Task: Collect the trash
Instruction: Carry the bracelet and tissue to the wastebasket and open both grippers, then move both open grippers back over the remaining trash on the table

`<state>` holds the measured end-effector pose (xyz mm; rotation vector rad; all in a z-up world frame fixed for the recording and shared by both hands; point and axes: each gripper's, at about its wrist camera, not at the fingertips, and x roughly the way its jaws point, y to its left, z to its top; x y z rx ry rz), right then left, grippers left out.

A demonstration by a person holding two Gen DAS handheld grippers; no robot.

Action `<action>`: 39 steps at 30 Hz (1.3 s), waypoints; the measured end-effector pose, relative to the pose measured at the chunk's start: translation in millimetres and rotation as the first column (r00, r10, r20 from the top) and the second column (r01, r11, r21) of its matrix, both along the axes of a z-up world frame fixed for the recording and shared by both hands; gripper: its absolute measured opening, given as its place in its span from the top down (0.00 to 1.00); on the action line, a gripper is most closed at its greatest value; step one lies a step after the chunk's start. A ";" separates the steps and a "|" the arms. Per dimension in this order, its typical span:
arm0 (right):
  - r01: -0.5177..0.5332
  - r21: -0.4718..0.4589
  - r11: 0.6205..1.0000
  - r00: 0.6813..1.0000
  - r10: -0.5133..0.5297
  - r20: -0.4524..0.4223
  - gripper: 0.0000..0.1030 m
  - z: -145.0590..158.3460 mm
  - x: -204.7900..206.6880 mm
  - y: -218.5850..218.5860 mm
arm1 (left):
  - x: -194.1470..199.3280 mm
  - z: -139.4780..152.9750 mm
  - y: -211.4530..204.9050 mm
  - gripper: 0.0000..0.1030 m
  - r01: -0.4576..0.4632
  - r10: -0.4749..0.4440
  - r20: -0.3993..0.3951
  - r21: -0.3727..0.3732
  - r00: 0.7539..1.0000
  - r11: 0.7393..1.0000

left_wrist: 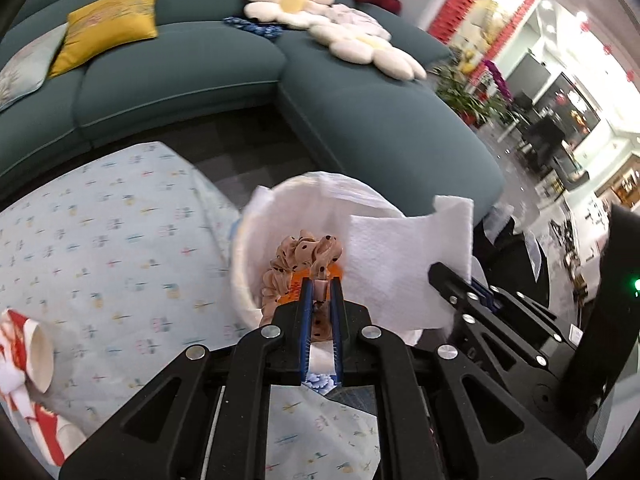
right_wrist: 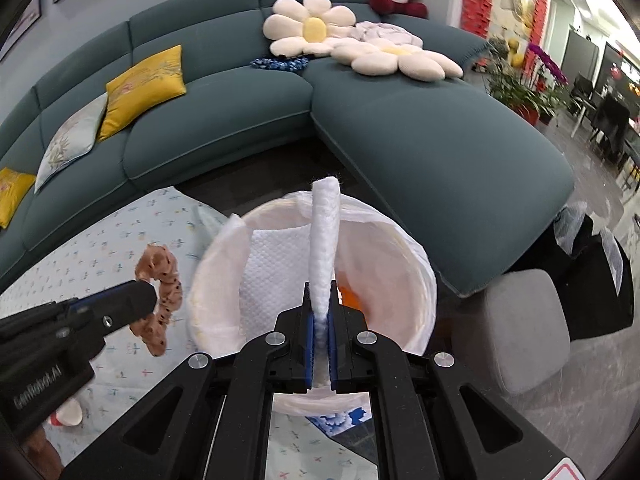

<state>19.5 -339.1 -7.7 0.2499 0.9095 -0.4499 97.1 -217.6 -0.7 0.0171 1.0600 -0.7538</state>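
Right wrist view: my right tongs [right_wrist: 320,320] pinched the tissue [right_wrist: 325,240], left tongs [left_wrist: 320,304] gripped the scrunchie [left_wrist: 298,260]; I reckoned both needed centring over the bin [right_wrist: 408,252] before release.

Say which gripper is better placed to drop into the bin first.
Right, probably. The right gripper holds its paper towel over the lined bin; the left gripper and its scrunchie hang outside the rim.

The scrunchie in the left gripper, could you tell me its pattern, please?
The scrunchie is peach-tan with dark polka dots, clearest in the left wrist view.
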 end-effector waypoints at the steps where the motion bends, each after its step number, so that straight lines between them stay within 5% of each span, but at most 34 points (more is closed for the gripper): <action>1: 0.005 0.003 1.000 1.000 -0.005 -0.003 0.95 -2.1 -0.6 -3.1 | -0.9 -1.9 -3.2 0.92 0.005 -0.005 0.002 0.002 1.000 1.000; 12: 0.017 0.010 1.000 1.000 -0.017 -0.013 0.95 -11.0 -1.9 -11.8 | -0.5 -10.6 -15.1 0.89 0.019 -0.019 -0.024 -0.035 1.000 0.999; 15: 0.021 0.005 1.000 1.000 -0.021 -0.008 0.90 -10.7 -2.0 -11.8 | -1.7 -10.3 -15.4 0.79 0.021 -0.022 -0.020 -0.045 1.000 0.999; 17: 0.024 0.009 1.000 1.000 -0.024 0.000 0.81 -10.3 -2.4 -12.2 | -2.3 -8.8 -14.7 0.60 0.013 -0.013 -0.009 -0.043 1.000 0.999; 20: 0.038 -0.001 0.999 0.999 -0.038 0.012 0.67 -8.4 -2.8 -11.5 | -1.9 -5.1 -10.0 0.49 0.000 0.000 0.002 -0.049 1.000 0.999; 39: -0.131 0.006 0.991 0.991 0.131 0.041 0.67 11.5 15.6 56.4 | 17.0 18.8 73.0 0.48 -0.180 0.175 0.093 0.043 0.980 0.983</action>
